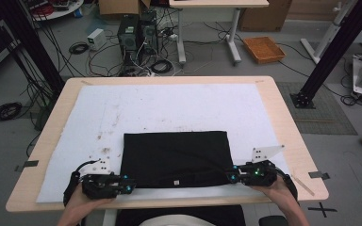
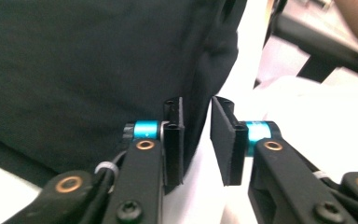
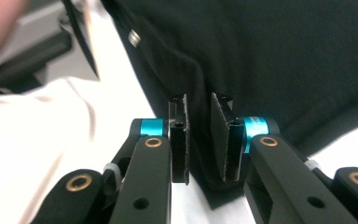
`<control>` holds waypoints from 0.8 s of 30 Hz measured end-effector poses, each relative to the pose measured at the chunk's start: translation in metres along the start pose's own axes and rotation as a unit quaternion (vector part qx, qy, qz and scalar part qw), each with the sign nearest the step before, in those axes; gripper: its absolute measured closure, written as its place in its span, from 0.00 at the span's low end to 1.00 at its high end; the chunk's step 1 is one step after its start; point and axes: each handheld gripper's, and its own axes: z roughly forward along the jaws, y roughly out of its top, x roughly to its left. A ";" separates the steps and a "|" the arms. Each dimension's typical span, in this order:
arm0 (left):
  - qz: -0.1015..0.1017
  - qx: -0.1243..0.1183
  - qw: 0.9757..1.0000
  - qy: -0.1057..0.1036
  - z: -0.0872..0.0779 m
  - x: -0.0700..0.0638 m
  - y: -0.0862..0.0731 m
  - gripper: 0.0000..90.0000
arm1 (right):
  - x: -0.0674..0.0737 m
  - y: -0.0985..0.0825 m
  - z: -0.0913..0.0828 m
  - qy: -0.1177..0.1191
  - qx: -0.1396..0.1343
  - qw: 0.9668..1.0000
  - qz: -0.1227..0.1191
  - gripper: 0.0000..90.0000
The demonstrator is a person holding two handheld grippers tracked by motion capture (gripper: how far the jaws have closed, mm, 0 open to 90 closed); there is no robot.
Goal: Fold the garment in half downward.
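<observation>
overhead, the high view gives the whole layout: black cloth (image 1: pixel 176 159) folded into a flat rectangle on the white mat (image 1: pixel 169 108), near the table's (image 1: pixel 287 136) front edge, w/ left gripper (image 1: pixel 128 187) at its front-left corner and right gripper (image 1: pixel 231 176) at its front-right corner. the gripper views add what's too small up there: left gripper (image 2: pixel 197 140) jaws slightly apart, cloth edge (image 2: pixel 98 70) in the gap, pads not clamped on it. right gripper (image 3: pixel 199 140) same, jaws a bit spread w/ a cloth corner (image 3: pixel 284 56) between. cloth looks matte black, smooth, w/ a small white tag (image 1: pixel 176 181) near the front hem.
</observation>
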 end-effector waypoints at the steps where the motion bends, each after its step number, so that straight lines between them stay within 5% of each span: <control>1: 0.002 -0.007 1.000 0.000 -0.003 -0.001 0.001 0.82 | 0.001 0.001 -0.001 0.005 -0.007 1.000 0.001 0.87; 3: 0.001 -0.016 1.000 0.016 -0.007 -0.002 0.003 0.80 | 0.002 0.003 -0.003 0.015 -0.024 1.000 0.002 0.85; 8: -0.004 -0.021 0.998 0.060 -0.008 0.002 0.004 0.80 | 0.000 0.008 0.001 -0.012 -0.027 1.000 0.006 0.82; 9: -0.011 -0.015 0.997 0.081 -0.004 0.006 0.001 0.80 | -0.001 0.009 0.010 -0.024 -0.009 1.000 0.003 0.79; 18: -0.008 0.030 0.996 0.088 0.008 0.008 -0.013 0.79 | 0.005 -0.002 0.029 -0.041 0.055 0.998 -0.015 0.76; 21: 0.001 0.027 0.995 0.092 0.007 0.008 -0.012 0.76 | 0.004 -0.005 0.025 -0.042 0.045 0.998 -0.012 0.71; 24: -0.005 0.014 0.993 0.116 0.002 0.010 -0.009 0.72 | 0.000 -0.003 0.016 -0.077 0.021 0.997 0.000 0.69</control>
